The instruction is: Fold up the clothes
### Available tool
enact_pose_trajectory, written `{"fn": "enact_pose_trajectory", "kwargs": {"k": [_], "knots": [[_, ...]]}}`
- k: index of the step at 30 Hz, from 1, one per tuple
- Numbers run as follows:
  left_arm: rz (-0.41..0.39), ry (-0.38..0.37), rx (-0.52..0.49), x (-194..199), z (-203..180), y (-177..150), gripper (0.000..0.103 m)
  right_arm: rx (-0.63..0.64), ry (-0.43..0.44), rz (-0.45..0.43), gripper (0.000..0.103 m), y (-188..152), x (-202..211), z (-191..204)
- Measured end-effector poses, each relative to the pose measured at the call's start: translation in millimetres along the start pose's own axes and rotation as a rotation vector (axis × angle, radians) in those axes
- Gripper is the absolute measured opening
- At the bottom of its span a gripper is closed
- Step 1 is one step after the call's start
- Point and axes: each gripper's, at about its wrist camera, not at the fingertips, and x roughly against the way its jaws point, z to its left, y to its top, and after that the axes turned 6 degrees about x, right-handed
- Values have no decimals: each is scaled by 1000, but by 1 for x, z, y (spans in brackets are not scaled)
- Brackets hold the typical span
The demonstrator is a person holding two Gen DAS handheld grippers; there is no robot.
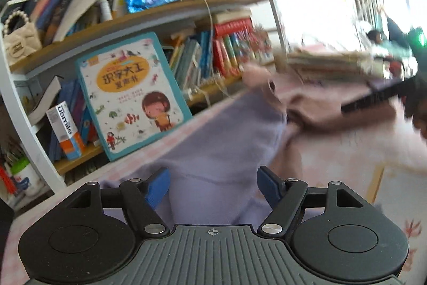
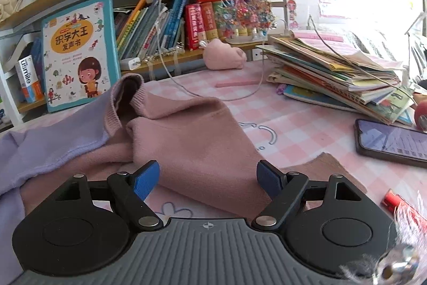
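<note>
A lilac garment [image 1: 213, 140] lies on the pink checked tablecloth [image 2: 307, 130], with a dusty-pink knit garment [image 2: 192, 140] partly over it. My left gripper [image 1: 213, 187] is open, its blue fingertips [image 1: 158, 186] on either side of the lilac cloth. My right gripper [image 2: 208, 178] is open over the pink knit, blue fingertips [image 2: 268, 178] apart. In the left wrist view the pink knit [image 1: 315, 103] lies ahead to the right, blurred, and the right gripper shows as a dark blurred shape [image 1: 387, 92]. The lilac garment also shows at the left in the right wrist view [image 2: 53, 140].
A bookshelf [image 2: 160, 26] runs along the back with a large children's book [image 2: 80, 52] leaning on it. A stack of booklets [image 2: 333, 76], a phone [image 2: 392, 140], a white cable [image 2: 240, 98], a pink plush [image 2: 224, 55] and a red packet [image 2: 400, 207] are on the table.
</note>
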Motion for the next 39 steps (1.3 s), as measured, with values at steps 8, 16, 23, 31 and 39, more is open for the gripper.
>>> {"fn": "enact_pose_trajectory", "kwargs": {"k": [8, 16, 23, 31, 39], "knots": [[128, 56, 42, -33, 11, -12, 14, -16, -17, -3, 78, 9, -8, -12], [-121, 101, 224, 25, 75, 23, 4, -16, -31, 30, 78, 14, -29, -20], [-213, 267, 277, 57, 109, 30, 4, 39, 35, 73, 78, 10, -46, -8], [-203, 410, 414, 69, 150, 12, 4, 189, 119, 105, 22, 11, -55, 13], [-324, 465, 449, 110, 154, 20, 4, 121, 47, -234, 6, 45, 6, 3]]}}
